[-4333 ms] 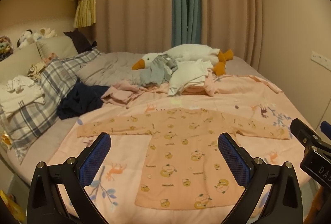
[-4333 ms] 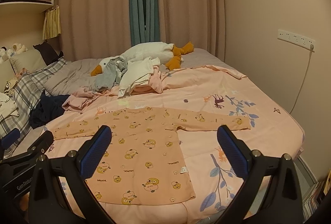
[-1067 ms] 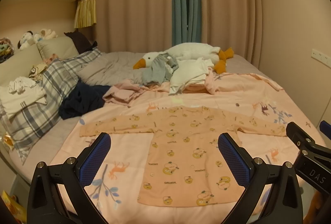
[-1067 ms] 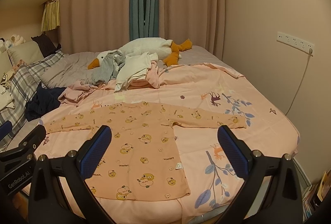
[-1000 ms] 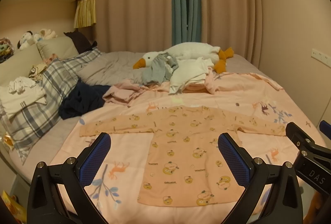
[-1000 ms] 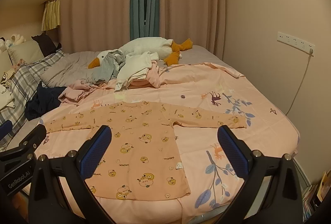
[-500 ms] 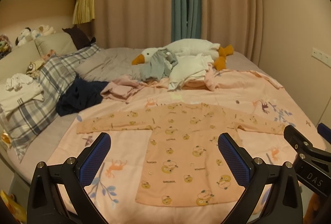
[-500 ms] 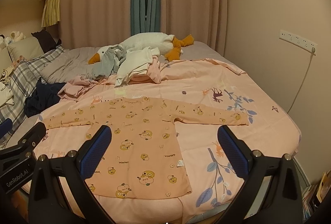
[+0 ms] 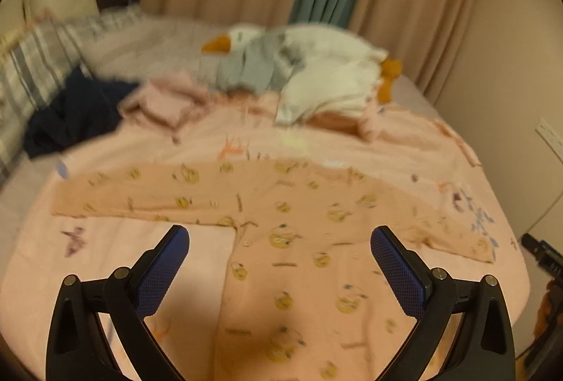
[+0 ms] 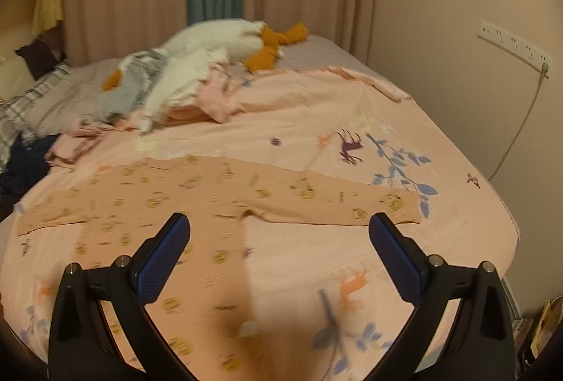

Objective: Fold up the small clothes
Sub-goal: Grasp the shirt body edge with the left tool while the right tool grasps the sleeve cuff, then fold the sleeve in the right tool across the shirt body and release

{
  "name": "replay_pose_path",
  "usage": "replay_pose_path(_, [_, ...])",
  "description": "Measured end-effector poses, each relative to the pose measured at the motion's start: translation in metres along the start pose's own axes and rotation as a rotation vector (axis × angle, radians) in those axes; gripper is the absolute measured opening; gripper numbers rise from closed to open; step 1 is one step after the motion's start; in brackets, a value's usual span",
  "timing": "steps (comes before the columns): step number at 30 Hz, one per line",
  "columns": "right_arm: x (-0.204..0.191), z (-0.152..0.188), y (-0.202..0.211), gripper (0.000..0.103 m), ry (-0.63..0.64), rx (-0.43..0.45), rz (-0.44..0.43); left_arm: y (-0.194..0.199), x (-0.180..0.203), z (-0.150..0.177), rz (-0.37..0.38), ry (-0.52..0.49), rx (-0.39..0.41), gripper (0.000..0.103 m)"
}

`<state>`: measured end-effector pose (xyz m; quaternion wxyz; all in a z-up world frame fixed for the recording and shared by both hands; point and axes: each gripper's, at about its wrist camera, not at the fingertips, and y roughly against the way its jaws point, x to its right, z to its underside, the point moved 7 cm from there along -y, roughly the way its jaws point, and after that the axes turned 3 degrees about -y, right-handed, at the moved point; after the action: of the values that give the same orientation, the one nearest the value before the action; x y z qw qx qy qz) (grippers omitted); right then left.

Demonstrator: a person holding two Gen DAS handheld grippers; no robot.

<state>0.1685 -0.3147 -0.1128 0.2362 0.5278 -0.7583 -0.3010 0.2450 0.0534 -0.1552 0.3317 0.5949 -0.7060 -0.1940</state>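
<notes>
A small peach long-sleeved shirt (image 9: 299, 233) with a yellow print lies flat on the pink bedspread (image 9: 116, 261), both sleeves spread out. It also shows in the right wrist view (image 10: 197, 205). My left gripper (image 9: 279, 240) is open and empty, above the shirt's body near the left armpit. My right gripper (image 10: 279, 233) is open and empty, above the shirt's right side near the right armpit. Both views are blurred.
A pile of clothes (image 9: 316, 88) and a white goose plush (image 10: 225, 39) lie at the far side of the bed. A dark garment (image 9: 74, 113) and a plaid pillow (image 9: 31, 64) are at the left. A wall with sockets (image 10: 510, 43) is at the right.
Both grippers have moved forward and down toward the shirt, which now looks much larger. Both stay open. The shirt has not moved.
</notes>
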Motion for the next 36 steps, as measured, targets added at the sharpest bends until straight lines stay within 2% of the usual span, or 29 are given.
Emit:
replay_pose_path(2, [0.035, -0.006, -0.040, 0.099, -0.078, -0.076, 0.024, -0.038, -0.018, 0.005, 0.010, 0.081, -0.085, 0.083])
replay_pose_path(4, [0.067, -0.007, -0.069, 0.095, -0.151, -0.134, 0.053, -0.074, -0.031, 0.015, 0.061, 0.146, -0.167, 0.079])
replay_pose_path(5, [0.085, -0.007, -0.083, 0.093, -0.192, -0.159, 0.071, -0.083, -0.033, 0.019, 0.074, 0.165, -0.197, 0.073])
replay_pose_path(8, [0.128, 0.000, -0.108, 0.091, -0.277, -0.206, 0.122, -0.127, -0.048, 0.043, 0.042, 0.236, -0.327, 0.068])
replay_pose_path(10, [0.151, 0.005, -0.122, 0.090, -0.311, -0.231, 0.142, -0.141, -0.045, 0.053, 0.078, 0.257, -0.373, 0.065])
replay_pose_path(12, [0.172, 0.011, -0.133, 0.090, -0.359, -0.254, 0.141, -0.141, -0.040, 0.054, 0.079, 0.229, -0.353, 0.065])
replay_pose_path(14, [0.191, 0.016, -0.145, 0.090, -0.442, -0.269, 0.126, -0.140, -0.032, 0.053, 0.122, 0.223, -0.362, 0.062])
replay_pose_path(15, [0.201, 0.019, -0.151, 0.090, -0.494, -0.278, 0.107, -0.141, -0.029, 0.054, 0.160, 0.251, -0.376, 0.057])
replay_pose_path(16, [0.207, 0.022, -0.154, 0.090, -0.533, -0.282, 0.091, -0.140, -0.025, 0.057, 0.210, 0.293, -0.398, 0.044])
replay_pose_path(17, [0.216, 0.025, -0.157, 0.090, -0.589, -0.279, 0.071, -0.140, -0.022, 0.060, 0.260, 0.331, -0.420, 0.037])
replay_pose_path(18, [0.222, 0.027, -0.161, 0.090, -0.634, -0.274, 0.056, -0.144, -0.020, 0.063, 0.275, 0.341, -0.429, 0.035])
replay_pose_path(20, [0.235, 0.035, -0.170, 0.089, -0.753, -0.269, 0.011, -0.147, -0.022, 0.066, 0.239, 0.311, -0.421, 0.020])
replay_pose_path(22, [0.240, 0.043, -0.179, 0.086, -0.834, -0.277, -0.027, -0.148, -0.030, 0.068, 0.218, 0.321, -0.405, 0.014])
replay_pose_path(25, [0.237, 0.058, -0.198, 0.073, -0.885, -0.305, -0.057, -0.153, -0.041, 0.070, 0.236, 0.376, -0.398, 0.009])
replay_pose_path(28, [0.232, 0.058, -0.199, 0.058, -0.860, -0.228, -0.011, -0.158, -0.045, 0.068, 0.241, 0.390, -0.400, 0.009])
replay_pose_path(29, [0.231, 0.058, -0.200, 0.041, -0.845, -0.222, 0.011, -0.157, -0.043, 0.067, 0.222, 0.361, -0.397, 0.009])
replay_pose_path(30, [0.231, 0.060, -0.203, 0.019, -0.818, -0.237, 0.071, -0.156, -0.040, 0.066, 0.199, 0.334, -0.393, 0.009])
replay_pose_path(33, [0.233, 0.058, -0.208, 0.009, -0.833, -0.225, 0.067, -0.157, -0.034, 0.065, 0.142, 0.283, -0.381, 0.008])
replay_pose_path(36, [0.225, 0.046, -0.206, 0.008, -0.792, -0.252, 0.074, -0.158, -0.035, 0.064, 0.131, 0.272, -0.381, 0.008])
